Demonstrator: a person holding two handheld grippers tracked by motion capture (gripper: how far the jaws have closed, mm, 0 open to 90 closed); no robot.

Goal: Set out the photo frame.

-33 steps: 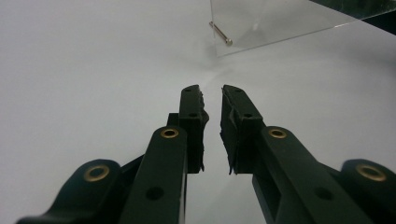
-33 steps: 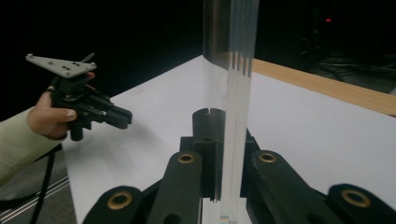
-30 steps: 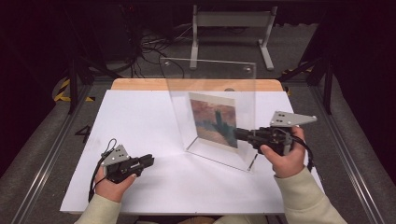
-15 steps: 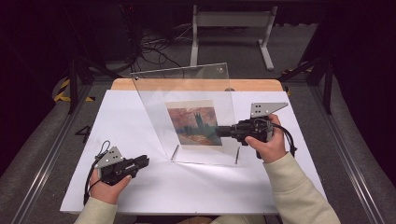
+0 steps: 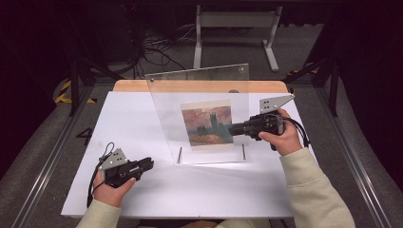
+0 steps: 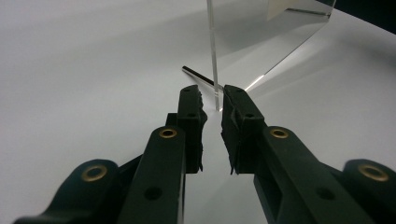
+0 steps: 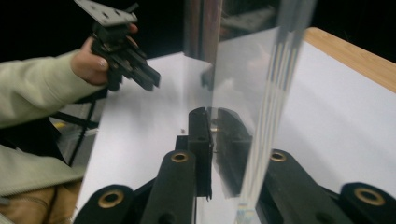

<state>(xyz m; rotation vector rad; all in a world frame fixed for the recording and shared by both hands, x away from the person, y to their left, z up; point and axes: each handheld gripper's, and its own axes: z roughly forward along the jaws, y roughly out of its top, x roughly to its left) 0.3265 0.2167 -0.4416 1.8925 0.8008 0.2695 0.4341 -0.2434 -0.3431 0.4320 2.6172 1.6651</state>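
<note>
High view: right gripper [image 5: 234,128] clamps acrylic frame [image 5: 202,114], turned leftward since; left gripper [image 5: 148,164] slightly open, empty.

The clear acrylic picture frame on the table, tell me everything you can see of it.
The clear acrylic frame is a tall transparent sheet standing on the white table cover, leaning to the left in the high view. It holds a painting print in orange and dark tones. Two thin metal pins show at its base. The right gripper is clamped on its right edge, one jaw each side of the sheet. The left gripper rests apart, slightly open, pointing at its near corner.
</note>
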